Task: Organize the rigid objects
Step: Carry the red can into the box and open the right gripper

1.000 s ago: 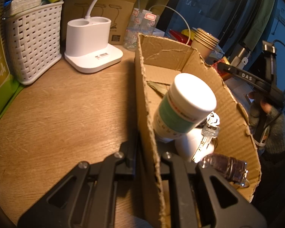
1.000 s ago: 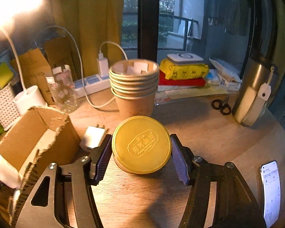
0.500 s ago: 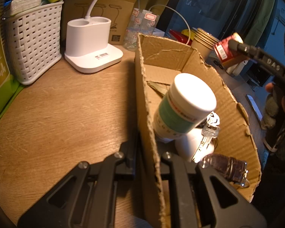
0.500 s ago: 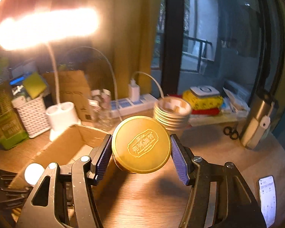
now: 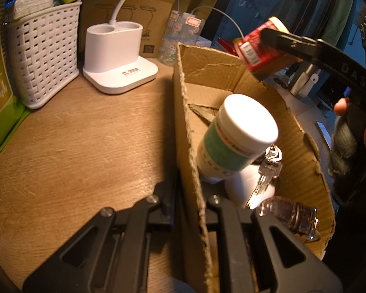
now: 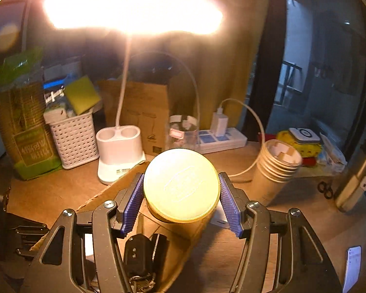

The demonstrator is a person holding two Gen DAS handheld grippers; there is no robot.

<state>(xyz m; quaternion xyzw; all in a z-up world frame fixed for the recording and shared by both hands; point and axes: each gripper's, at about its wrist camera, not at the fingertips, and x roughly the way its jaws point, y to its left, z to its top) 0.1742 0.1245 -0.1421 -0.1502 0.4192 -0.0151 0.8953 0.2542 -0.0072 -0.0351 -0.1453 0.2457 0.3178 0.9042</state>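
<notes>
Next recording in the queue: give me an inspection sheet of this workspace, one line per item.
Surface: wooden desk, lamp-lit.
Job's things: cardboard box holding white bottle, keys, watch; red can with yellow lid held above the box.
Clutter: white basket, lamp base, paper cups, scissors, phone.
Grippers: left gripper clamps the box wall; right gripper grips the can.
Cables: charger cable from power strip.
Surroundings: yellow curtain, dark window.
</notes>
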